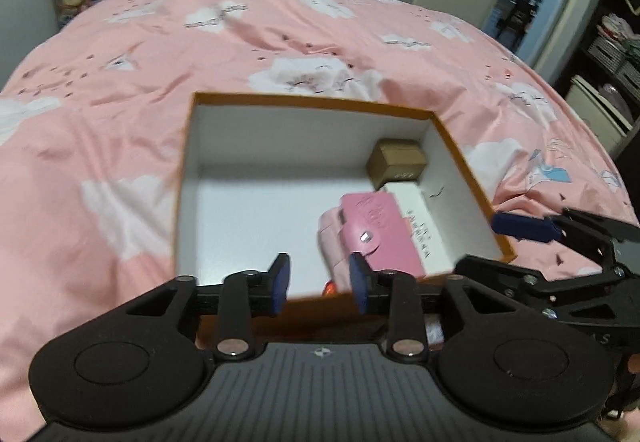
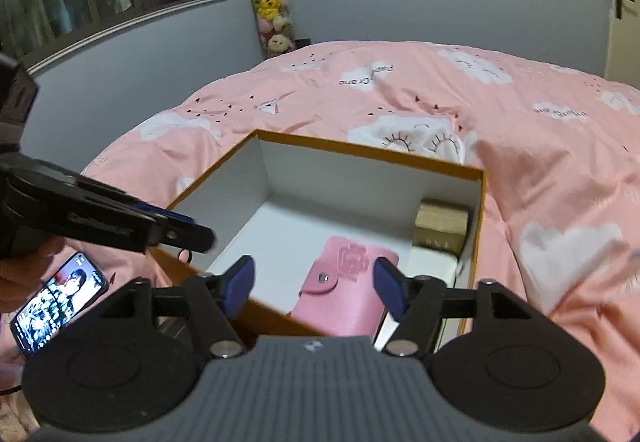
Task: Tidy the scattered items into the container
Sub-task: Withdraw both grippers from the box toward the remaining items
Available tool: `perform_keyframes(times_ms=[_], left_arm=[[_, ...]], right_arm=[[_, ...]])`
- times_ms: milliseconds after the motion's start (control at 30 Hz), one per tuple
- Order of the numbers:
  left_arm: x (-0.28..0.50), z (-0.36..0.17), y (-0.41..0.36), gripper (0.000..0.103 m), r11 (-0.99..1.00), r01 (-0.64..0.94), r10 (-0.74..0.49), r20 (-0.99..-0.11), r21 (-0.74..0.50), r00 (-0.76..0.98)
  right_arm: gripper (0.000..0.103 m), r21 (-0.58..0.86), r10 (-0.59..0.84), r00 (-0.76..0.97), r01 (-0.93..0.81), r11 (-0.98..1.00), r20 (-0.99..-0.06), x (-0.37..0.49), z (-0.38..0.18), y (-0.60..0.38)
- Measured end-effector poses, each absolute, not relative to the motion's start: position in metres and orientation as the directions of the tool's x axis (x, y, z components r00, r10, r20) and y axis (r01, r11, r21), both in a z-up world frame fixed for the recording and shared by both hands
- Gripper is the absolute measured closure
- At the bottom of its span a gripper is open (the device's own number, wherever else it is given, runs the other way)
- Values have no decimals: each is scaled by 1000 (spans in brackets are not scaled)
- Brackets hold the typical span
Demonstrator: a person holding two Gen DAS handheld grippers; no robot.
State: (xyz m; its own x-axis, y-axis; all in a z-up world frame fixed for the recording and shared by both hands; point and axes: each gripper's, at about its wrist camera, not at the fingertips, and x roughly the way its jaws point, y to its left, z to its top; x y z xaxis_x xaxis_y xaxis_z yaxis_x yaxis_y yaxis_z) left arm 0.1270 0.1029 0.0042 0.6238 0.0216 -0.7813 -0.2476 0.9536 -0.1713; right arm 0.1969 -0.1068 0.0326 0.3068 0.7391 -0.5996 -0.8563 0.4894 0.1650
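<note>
Both hand-held grippers hang empty above the near rim of an orange box (image 1: pixel 460 149) set on a pink cloud-print duvet (image 1: pixel 120 81). Left gripper (image 1: pixel 320 280): blue pads parted, nothing between them. Right gripper (image 2: pixel 314 288): jaws wider apart, likewise holding nothing, the pink wallet (image 2: pixel 344 290) merely visible in the gap below.

Inside the box, toward its right wall, lie the wallet, a white carton (image 1: pixel 416 217) partly under it, a paler pink item (image 1: pixel 332 242) against the wallet's left side, and a small brown box (image 1: pixel 398 161) in the far right corner. A scrap of orange-red (image 1: pixel 330 288) shows at the near wall; what it is cannot be told.

Judging by the open, unloaded jaws over the container, a drop-off appears complete and the step in hand is the pull-away. Outside the box, just beyond its near left corner, a lit phone (image 2: pixel 60 302) lies on the duvet by the person's hand (image 2: pixel 24 274); whether it counts as clutter is unclear. The next move likely calls for swinging clear of the rim and searching the bedding for anything left.
</note>
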Motion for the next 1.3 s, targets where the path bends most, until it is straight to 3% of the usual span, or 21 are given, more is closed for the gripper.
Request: perform_keyframes(times_ms=[467,1067,1167,1200,1233,1300], left_arm=[[68,-37,64,47,968,-241,80,-822,-71,564],[95,-70,39,42,953,-280,236,-867,117,439],[97,-72,40,40,952,-280,241,-867,124,437],[96,-72,41,40,952,-281,238,-867,120,438],[95,-72,42,40,952,-283,234,-868,114,437],[94,-70,46,40,952,-289,228,-872,105,434]], right_arm=[[29,99,626,270,-867,489,-731,146,-20,-114],[41,55,498,199,-892,449,-844,137,-62,-89],[47,59,501,194,-894,444,-843,137,-60,-90],[51,62,504,193,-893,446,-842,138,-59,-91],[64,61,505,199,-890,452,-840,139,-57,-93],[70,45,498,230,-876,480,-836,142,-52,-98]])
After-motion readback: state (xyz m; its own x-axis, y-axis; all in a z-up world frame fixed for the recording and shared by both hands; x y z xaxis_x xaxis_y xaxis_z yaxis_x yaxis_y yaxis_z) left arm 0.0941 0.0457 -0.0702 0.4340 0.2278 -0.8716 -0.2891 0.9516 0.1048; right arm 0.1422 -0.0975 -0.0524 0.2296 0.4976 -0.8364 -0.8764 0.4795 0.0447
